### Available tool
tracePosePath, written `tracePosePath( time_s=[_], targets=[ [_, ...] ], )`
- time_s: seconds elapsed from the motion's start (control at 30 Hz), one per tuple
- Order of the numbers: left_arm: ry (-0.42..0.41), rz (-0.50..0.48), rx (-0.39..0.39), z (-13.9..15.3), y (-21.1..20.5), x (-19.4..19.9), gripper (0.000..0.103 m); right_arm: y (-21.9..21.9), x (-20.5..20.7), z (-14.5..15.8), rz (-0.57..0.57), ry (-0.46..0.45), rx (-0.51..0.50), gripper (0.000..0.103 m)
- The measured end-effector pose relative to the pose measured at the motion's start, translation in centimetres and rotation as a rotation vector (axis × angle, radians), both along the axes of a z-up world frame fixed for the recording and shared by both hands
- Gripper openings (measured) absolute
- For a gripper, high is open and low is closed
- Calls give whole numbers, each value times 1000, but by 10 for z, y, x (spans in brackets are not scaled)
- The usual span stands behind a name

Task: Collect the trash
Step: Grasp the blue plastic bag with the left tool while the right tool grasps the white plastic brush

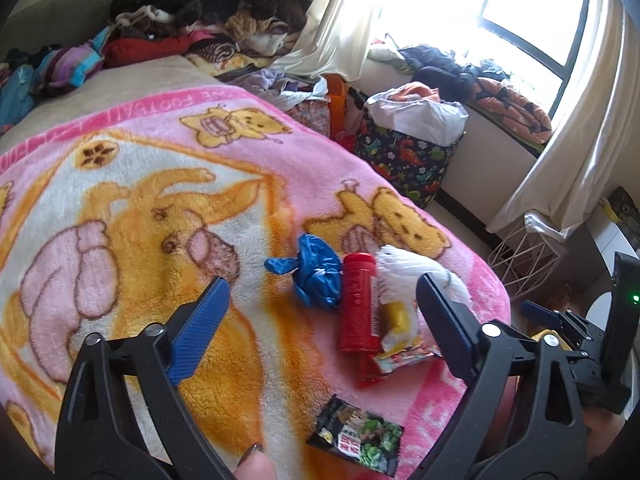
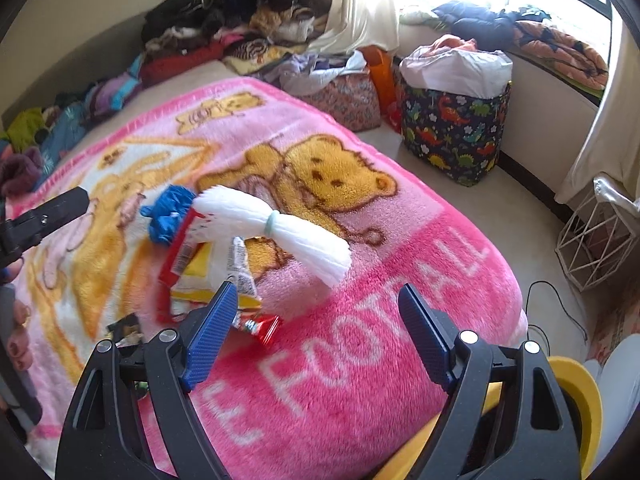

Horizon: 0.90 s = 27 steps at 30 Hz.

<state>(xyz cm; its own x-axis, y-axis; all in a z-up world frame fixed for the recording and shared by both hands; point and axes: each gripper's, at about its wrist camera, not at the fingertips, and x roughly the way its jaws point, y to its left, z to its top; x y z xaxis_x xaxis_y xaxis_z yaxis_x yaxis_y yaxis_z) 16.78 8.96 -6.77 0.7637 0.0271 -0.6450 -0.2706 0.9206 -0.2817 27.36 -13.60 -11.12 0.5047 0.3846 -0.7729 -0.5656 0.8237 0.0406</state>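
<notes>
Trash lies on a pink cartoon blanket (image 1: 132,200): a crumpled blue bag (image 1: 316,276), a red tube (image 1: 358,300), a white tied bundle (image 1: 404,276), a yellow snack wrapper (image 1: 400,336) and a dark green packet (image 1: 358,444). My left gripper (image 1: 322,294) is open and empty above the blue bag and red tube. In the right wrist view the white bundle (image 2: 276,228), blue bag (image 2: 168,216), a small grey tube (image 2: 242,268) and a red foil wrapper (image 2: 262,326) lie ahead. My right gripper (image 2: 316,296) is open and empty near the bundle's end.
Piled clothes (image 1: 200,4) line the far wall. A dinosaur-print bin (image 2: 456,136) holding a white bag stands on the floor by the window. A white wire basket (image 2: 596,248) stands at the right. A yellow roll (image 2: 576,400) shows under my right gripper.
</notes>
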Motion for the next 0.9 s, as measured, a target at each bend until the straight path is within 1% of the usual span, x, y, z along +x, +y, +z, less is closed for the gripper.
tracePosePath(
  time_s=[0.03,0.07,0.13,0.23,0.33,0.4,0.43,0.47,0.5,0.53,0.57,0.63,0.7,0.77,0.8,0.83,0.87,0.9],
  targets=[
    [7,2,-6,-2,2,2,78,5,6,-4,6,6,-14,80],
    [18,4,-18,-6,4,5,77,8,9,-5,8,7,-23,80],
    [36,4,-38,-12,8,8,67,15,18,-10,17,7,-45,80],
    [76,1,-65,-22,11,17,61,26,29,-18,32,13,-79,80],
    [106,-4,-101,-32,14,27,61,37,37,-26,49,15,-119,80],
    [117,-4,-106,-36,15,32,61,42,42,-30,59,17,-131,78],
    [121,-4,-114,-38,15,35,58,45,43,-33,68,15,-140,72],
    [126,-3,-125,-40,16,39,57,48,44,-36,81,19,-150,63],
    [131,-1,-129,-41,17,41,57,50,45,-38,96,25,-155,56],
    [135,1,-129,-43,16,44,57,51,45,-40,106,32,-158,42],
    [142,2,-129,-45,16,47,53,52,45,-41,111,39,-158,27],
    [161,6,-135,-49,16,51,48,49,42,-40,118,52,-135,19],
    [182,14,-154,-56,19,56,48,46,39,-37,115,61,-105,18],
    [209,28,-166,-64,22,59,41,39,35,-33,103,78,-67,17],
    [215,33,-171,-66,23,61,39,36,33,-30,97,80,-53,17],
    [219,38,-181,-69,24,61,35,30,30,-27,86,83,-28,16],
    [220,38,-188,-70,25,62,27,26,28,-24,77,86,-8,16],
    [219,37,-193,-71,25,62,23,23,26,-21,67,89,9,16]
  ],
)
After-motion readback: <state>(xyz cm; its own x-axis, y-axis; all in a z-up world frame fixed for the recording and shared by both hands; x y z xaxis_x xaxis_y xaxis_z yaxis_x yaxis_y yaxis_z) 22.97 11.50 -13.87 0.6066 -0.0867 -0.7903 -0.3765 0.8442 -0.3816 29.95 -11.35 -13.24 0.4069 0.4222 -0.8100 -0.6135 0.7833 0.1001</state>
